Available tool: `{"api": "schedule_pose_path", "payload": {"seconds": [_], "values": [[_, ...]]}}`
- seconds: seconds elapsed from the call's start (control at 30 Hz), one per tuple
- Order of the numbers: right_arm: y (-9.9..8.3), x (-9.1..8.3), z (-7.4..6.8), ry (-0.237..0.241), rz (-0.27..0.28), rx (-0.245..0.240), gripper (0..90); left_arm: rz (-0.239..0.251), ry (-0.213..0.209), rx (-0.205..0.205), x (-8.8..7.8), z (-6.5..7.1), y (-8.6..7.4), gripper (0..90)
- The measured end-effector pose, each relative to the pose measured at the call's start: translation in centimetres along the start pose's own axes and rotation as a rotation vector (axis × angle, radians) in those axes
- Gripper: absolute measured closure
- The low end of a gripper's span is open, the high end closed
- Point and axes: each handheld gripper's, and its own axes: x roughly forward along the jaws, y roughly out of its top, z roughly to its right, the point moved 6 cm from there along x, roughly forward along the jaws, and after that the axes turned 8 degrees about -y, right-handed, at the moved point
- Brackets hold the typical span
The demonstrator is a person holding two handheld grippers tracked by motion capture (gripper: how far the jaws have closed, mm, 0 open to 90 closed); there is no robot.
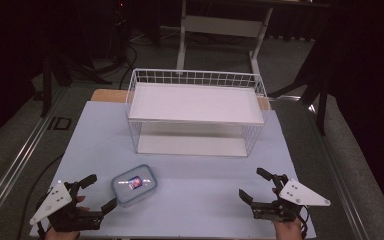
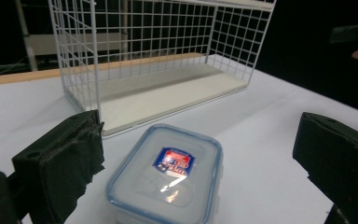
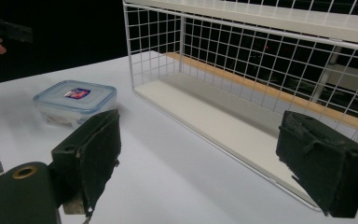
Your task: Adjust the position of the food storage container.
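— High view first: what sits on the surface (image 1: 190, 170)?

— A white wire basket (image 1: 196, 112) with a flat white shelf on top stands toward the far side, its open front facing the person. Nearer the person, left of centre, lies a small clear food box (image 1: 134, 184) with a blue-rimmed lid and a red and blue label, flat on the pale blue surface and well apart from the basket.

— And the left hand-held gripper (image 1: 96, 194)?

— It rests at the near left corner, its grey three-cornered plate on top, its jaws spread wide and pointing toward the box. The box lies just beside its fingertips, not between them, and nothing is pinched.

— Does the left gripper view agree?

— Yes. The box (image 2: 167, 181) lies low in the middle, between the lines of the two black jaws but beyond them, untouched. The basket (image 2: 158, 60) rises behind it.

— The right hand-held gripper (image 1: 256, 185)?

— At the near right corner, also spread wide, with bare surface between its jaws. It is well apart from the box.

— What does the right gripper view add?

— Its jaws stand wide with nothing in them. The box (image 3: 76, 103) sits farther off at the left, the basket (image 3: 261, 84) at the right, its lower floor bare.
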Motion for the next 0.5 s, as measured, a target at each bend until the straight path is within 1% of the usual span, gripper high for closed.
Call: {"api": "schedule_pose_path", "payload": {"seconds": [0.07, 0.23, 0.33, 0.4, 0.43, 0.5], "values": [[0.1, -0.1, 0.0, -0.006, 0.007, 0.0, 13.8, -0.001, -0.001, -0.005, 0.0, 0.0, 0.0, 2.7], [0.6, -0.5, -0.3, 0.0, 0.032, -0.001, 13.7, -0.005, -0.004, 0.006, 0.1, 0.3, 0.1, 2.7], [0.7, -0.6, -0.4, -0.001, 0.038, -0.009, 13.6, -0.001, -0.005, 0.007, 0.1, 0.4, 0.1, 2.7], [0.8, -0.6, -0.6, 0.006, 0.043, -0.01, 13.5, -0.009, -0.004, 0.012, 0.1, 0.4, 0.2, 2.7], [0.8, -0.7, -0.7, 0.007, 0.043, -0.01, 13.4, 0.01, -0.006, 0.026, -0.3, 0.6, 0.8, 2.7], [0.9, -0.7, -0.7, 0.001, 0.042, -0.011, 13.4, 0.012, 0.003, 0.008, -0.6, 0.6, 1.5, 2.7]]}}
